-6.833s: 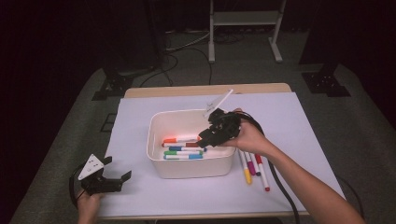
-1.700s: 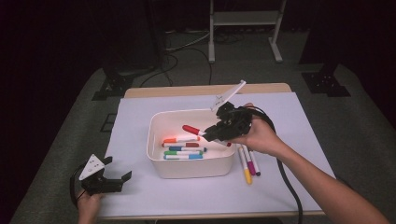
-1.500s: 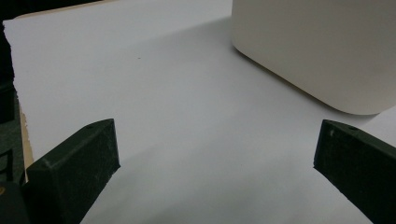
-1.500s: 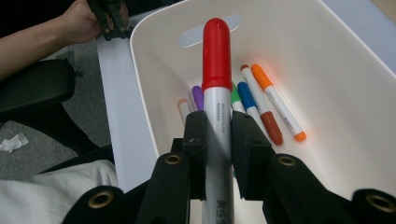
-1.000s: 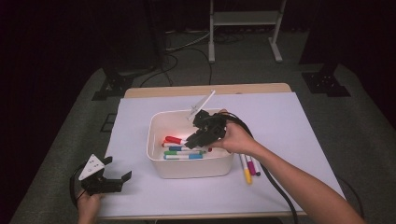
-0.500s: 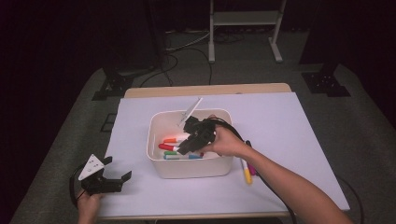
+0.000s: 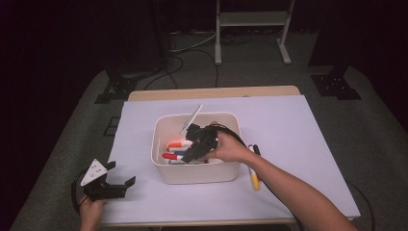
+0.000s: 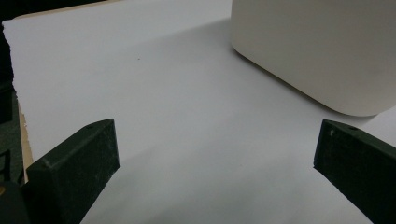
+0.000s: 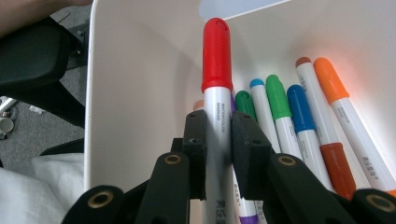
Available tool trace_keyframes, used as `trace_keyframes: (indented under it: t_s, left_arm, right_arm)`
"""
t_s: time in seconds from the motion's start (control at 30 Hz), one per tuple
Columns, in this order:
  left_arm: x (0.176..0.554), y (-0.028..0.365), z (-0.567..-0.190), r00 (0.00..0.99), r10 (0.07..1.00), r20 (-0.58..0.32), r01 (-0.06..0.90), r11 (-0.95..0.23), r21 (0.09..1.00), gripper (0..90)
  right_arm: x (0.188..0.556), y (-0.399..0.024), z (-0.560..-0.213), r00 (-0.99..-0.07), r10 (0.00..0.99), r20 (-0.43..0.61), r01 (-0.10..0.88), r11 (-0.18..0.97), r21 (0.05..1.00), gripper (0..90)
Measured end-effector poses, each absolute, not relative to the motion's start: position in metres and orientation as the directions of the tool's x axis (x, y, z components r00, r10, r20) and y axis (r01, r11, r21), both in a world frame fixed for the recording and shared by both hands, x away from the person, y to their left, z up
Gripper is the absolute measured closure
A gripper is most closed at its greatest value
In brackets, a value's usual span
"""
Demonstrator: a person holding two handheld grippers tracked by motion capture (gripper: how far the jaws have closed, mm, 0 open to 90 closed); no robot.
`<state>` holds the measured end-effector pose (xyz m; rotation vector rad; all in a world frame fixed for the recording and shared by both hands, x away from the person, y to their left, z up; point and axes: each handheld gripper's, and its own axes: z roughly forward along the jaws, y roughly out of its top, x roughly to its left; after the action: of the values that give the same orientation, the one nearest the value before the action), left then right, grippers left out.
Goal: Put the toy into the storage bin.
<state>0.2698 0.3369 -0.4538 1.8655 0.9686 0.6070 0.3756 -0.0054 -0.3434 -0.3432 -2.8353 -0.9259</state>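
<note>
L gripper (image 7: 111,185) sits at the near-left corner of the white sheet (image 7: 308,144) covering the table, held from below by the person's L hand (image 7: 90,211), grey three-cornered plate on top; jaws spread wide apart w/ nothing between them. In the L gripper view both black jaws rise from the bottom corners, bare sheet between, and a rounded corner of the white bin (image 8: 322,51) is ahead at upper right, well apart from the jaws. Moving right in the high view: white bin (image 7: 166,139) stands mid-sheet, w/ a thin white stick-like piece (image 7: 191,119) leaning over its far rim; can't tell what it is. R gripper (image 7: 192,153) is down inside the bin, pointing toward the bin's left wall, R hand (image 7: 231,149) on it over the near-right part of the bin. Its jaws are clamped on a red-capped marker (image 9: 215,93): in the R gripper view the pads pinch the white barrel from both sides just below the cap, cap end pointing at the bin wall. Beside it, on the bin floor, lie other markers, i.e. green-capped (image 9: 278,100), blue-capped (image 9: 299,109) and orange-capped (image 9: 329,79) ones, side by side, caps toward the same wall; the held marker sits above/over them, contact w/ the pile can't be told. Right of the bin, on the sheet, a few more markers (image 7: 253,175) lie just beside the R forearm, incl. a yellow-capped one nearest the table edge.
</note>
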Motion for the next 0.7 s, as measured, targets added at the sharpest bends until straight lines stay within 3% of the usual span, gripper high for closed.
trace_keyframes:
  t_s: [0.43, 0.7]
  left_arm:
    - [0.27, 0.337, -0.454, 0.569, 0.822, 0.008, 0.371, -0.266, 0.89, 0.0]
    - [0.27, 0.336, -0.454, 0.568, 0.823, 0.01, 0.374, -0.269, 0.888, 0.0]
  right_arm:
    - [0.374, -0.006, -0.341, -0.969, 0.167, 0.18, 0.24, 0.79, 0.564, 69.0]
    - [0.371, -0.038, -0.31, -0.966, 0.202, 0.164, 0.26, 0.738, 0.623, 65.3]
